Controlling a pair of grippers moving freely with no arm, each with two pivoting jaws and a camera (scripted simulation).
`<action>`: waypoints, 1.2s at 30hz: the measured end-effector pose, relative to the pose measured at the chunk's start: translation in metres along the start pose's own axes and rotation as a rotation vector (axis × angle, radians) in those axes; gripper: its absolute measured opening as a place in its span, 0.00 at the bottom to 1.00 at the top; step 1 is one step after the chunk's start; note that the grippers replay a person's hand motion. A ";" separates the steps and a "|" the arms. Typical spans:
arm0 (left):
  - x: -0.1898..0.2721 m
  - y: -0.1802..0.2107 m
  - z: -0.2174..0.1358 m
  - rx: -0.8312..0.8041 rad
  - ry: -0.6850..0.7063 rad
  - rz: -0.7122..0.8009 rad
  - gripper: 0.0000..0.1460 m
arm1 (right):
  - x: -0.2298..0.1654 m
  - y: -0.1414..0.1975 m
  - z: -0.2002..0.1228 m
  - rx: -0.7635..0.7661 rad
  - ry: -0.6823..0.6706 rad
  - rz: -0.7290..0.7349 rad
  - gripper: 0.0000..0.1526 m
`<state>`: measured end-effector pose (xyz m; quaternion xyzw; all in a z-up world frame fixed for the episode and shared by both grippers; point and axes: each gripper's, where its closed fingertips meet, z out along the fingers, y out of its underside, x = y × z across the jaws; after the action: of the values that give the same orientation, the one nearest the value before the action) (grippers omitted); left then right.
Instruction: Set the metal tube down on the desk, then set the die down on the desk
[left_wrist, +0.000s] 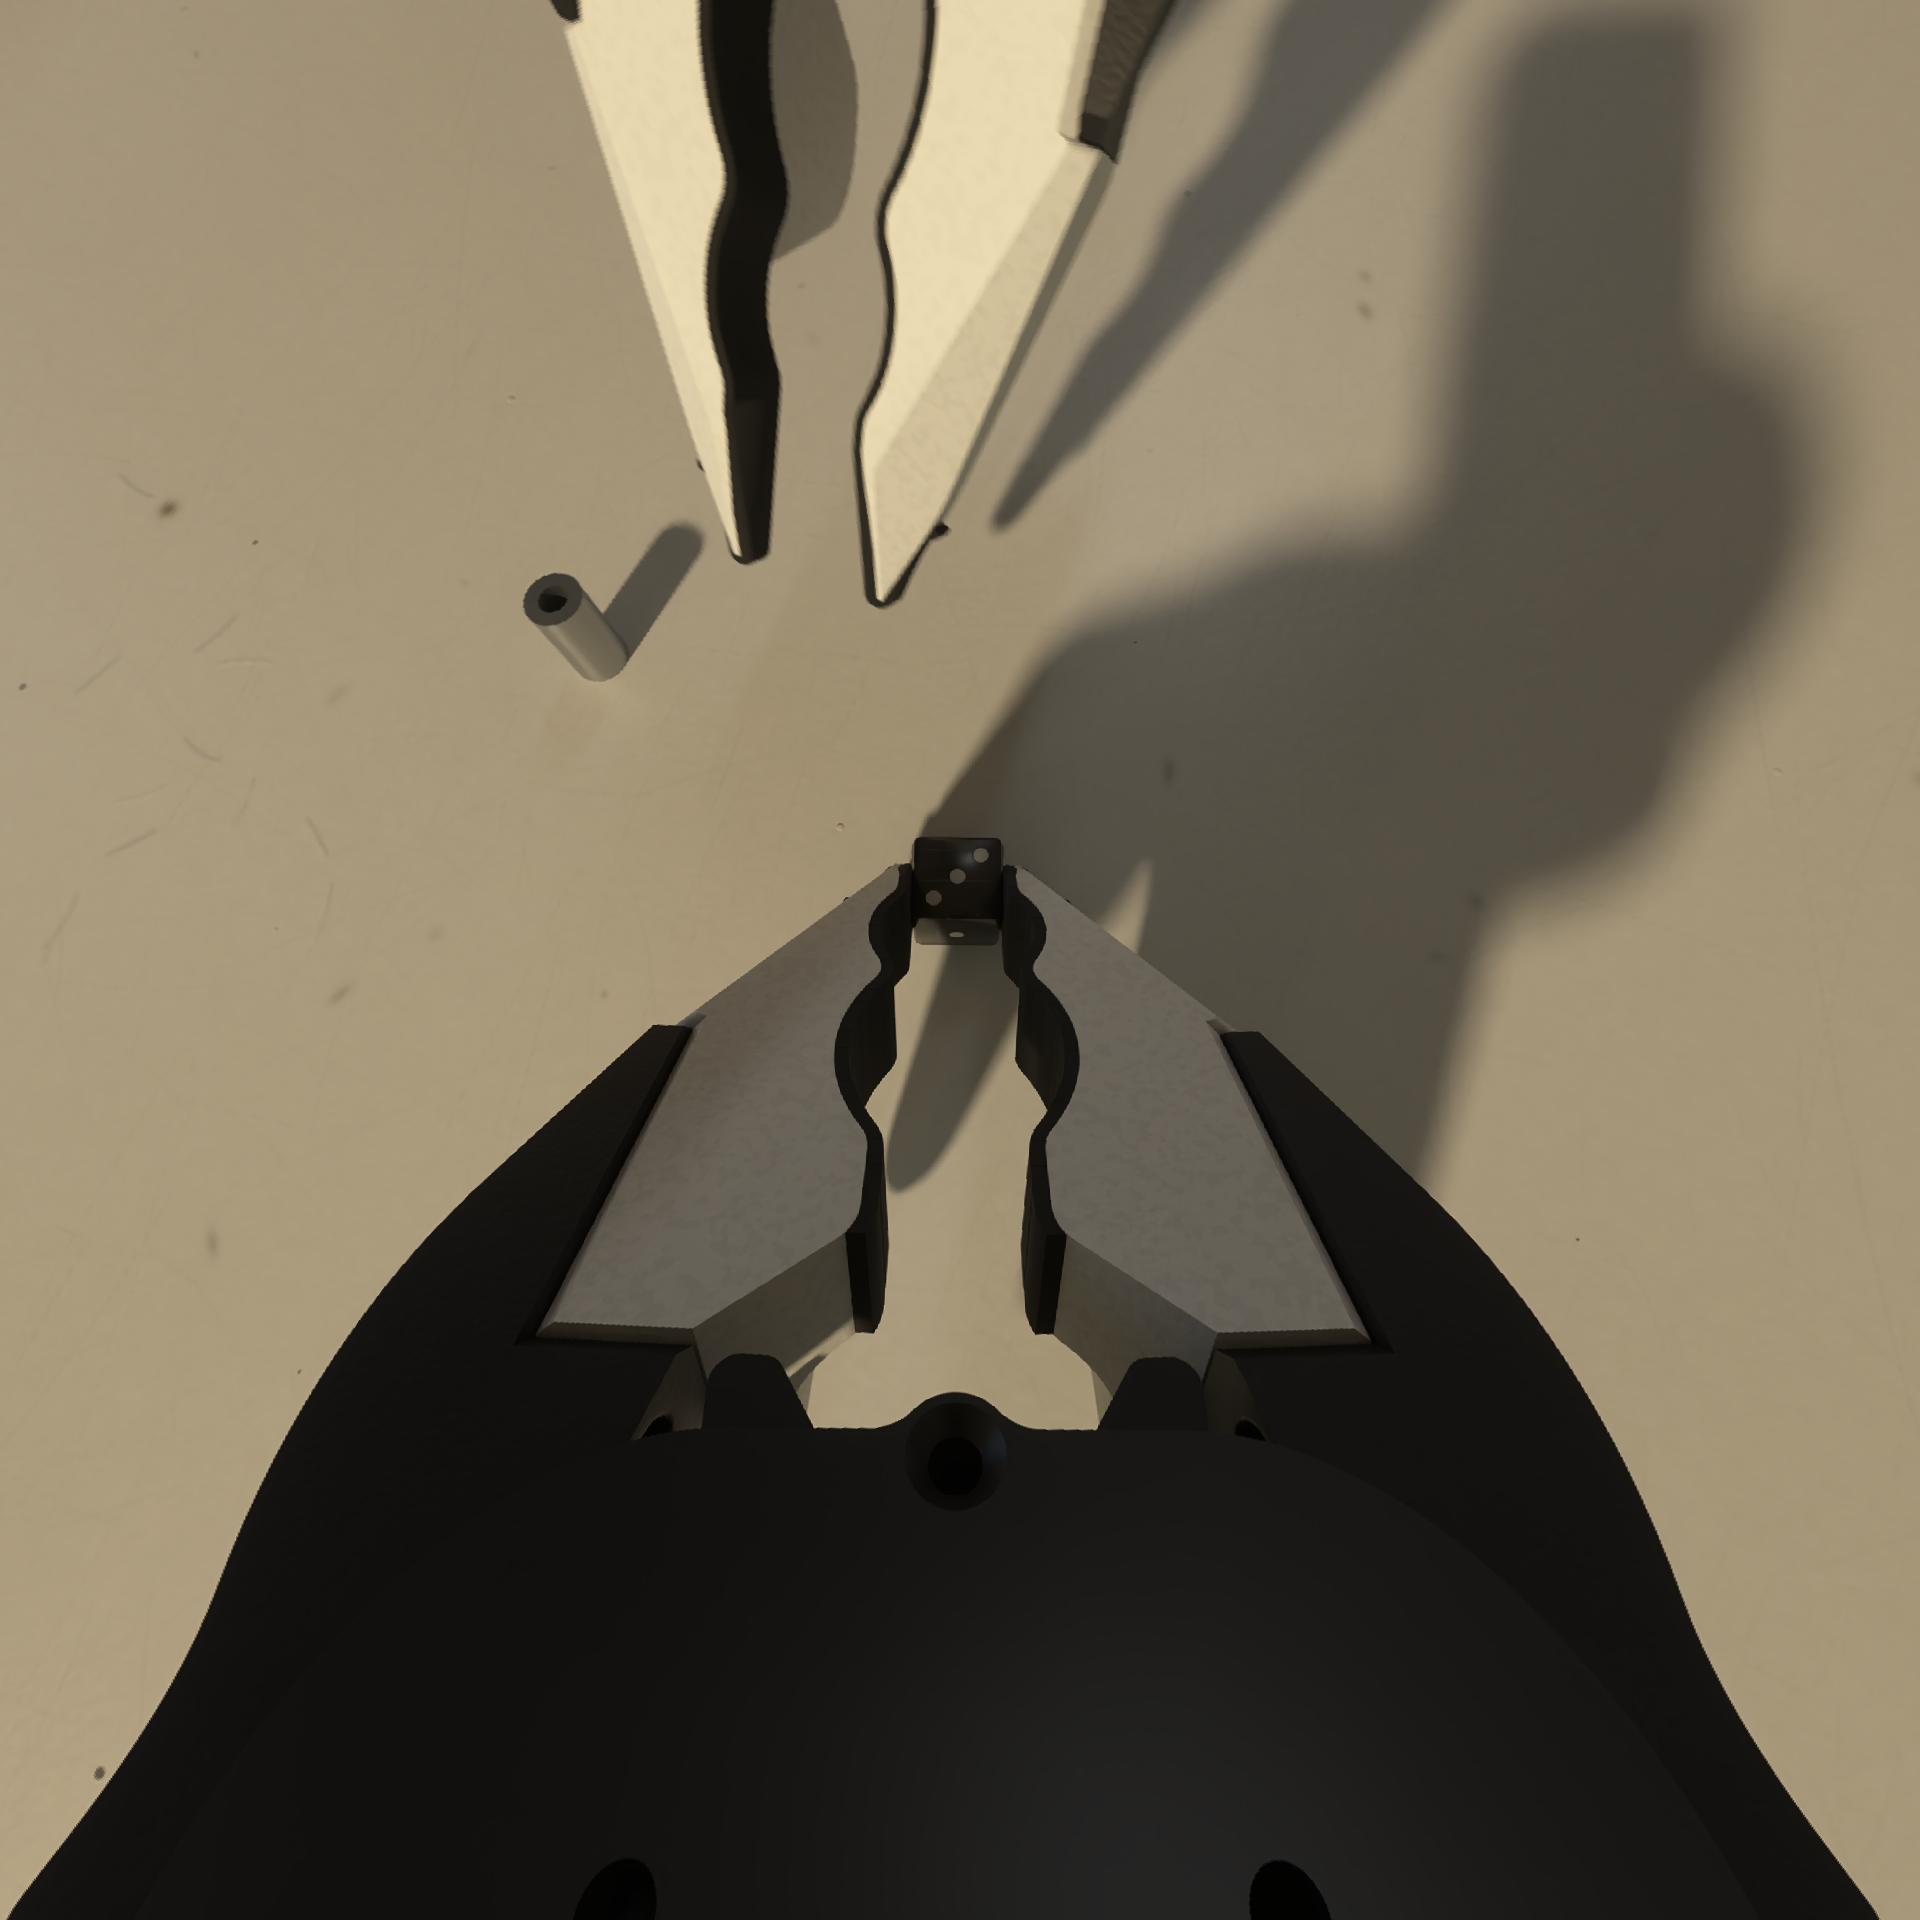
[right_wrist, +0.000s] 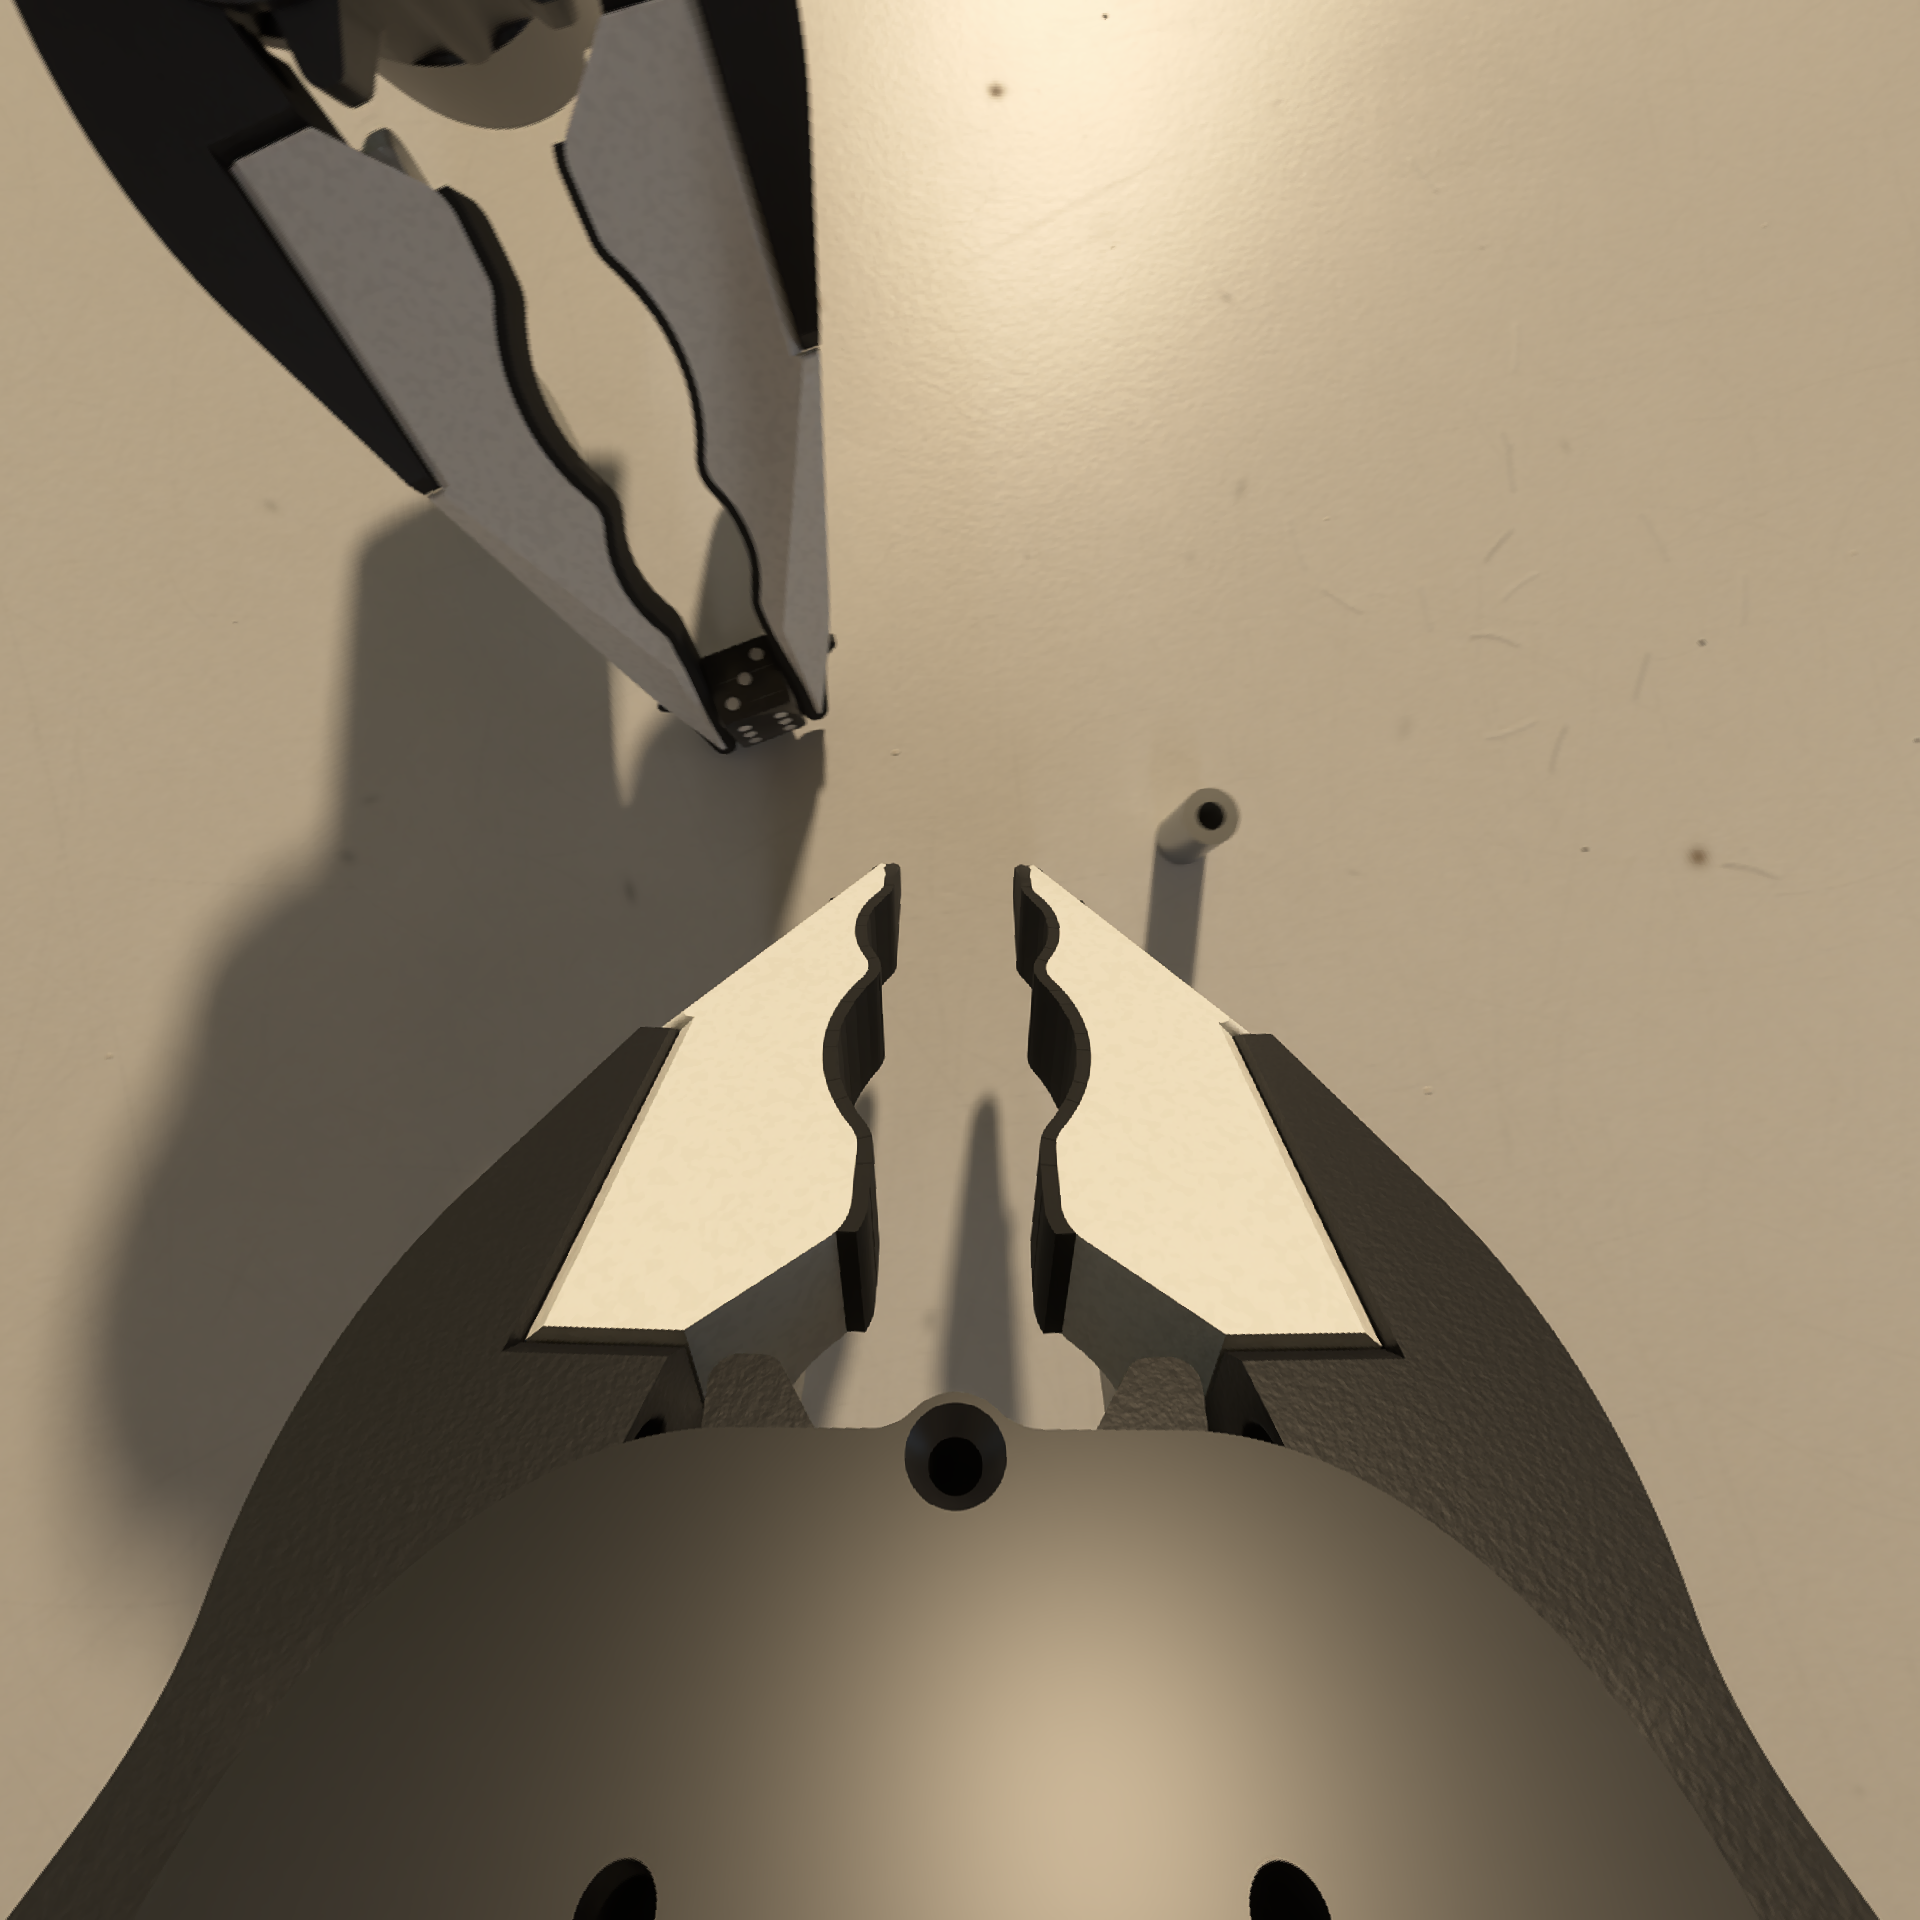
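A small black die (left_wrist: 958, 888) with white pips sits pinched between the tips of my left gripper (left_wrist: 958, 894), close to the beige desk (left_wrist: 312, 935). In the right wrist view the same die (right_wrist: 753, 694) shows between the left gripper's tips (right_wrist: 764, 717) at upper left. A short grey metal tube (left_wrist: 571, 625) stands upright on the desk, free of both grippers. It also shows in the right wrist view (right_wrist: 1200, 828), just right of my right gripper (right_wrist: 956, 883). The right gripper is open and empty, and shows in the left wrist view (left_wrist: 816, 566) at the top.
The beige desk (right_wrist: 1455, 416) bears faint scratches and dark specks. Broad gripper shadows (left_wrist: 1403, 623) fall across it. No other objects are in view.
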<state>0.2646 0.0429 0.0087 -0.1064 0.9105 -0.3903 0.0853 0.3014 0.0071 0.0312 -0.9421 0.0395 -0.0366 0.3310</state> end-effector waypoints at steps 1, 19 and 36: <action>0.001 0.000 0.000 0.000 0.003 0.003 0.11 | -0.004 0.001 0.001 0.002 0.000 0.002 0.14; 0.008 -0.002 0.002 -0.044 0.123 0.066 0.11 | -0.026 0.005 0.015 -0.030 -0.091 -0.137 0.01; 0.007 -0.001 0.001 -0.047 0.223 0.126 0.11 | -0.027 0.007 0.019 -0.093 -0.152 -0.236 0.01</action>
<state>0.2585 0.0398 0.0086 -0.0068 0.9282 -0.3720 0.0056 0.2764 0.0158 0.0107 -0.9546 -0.0952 -0.0022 0.2823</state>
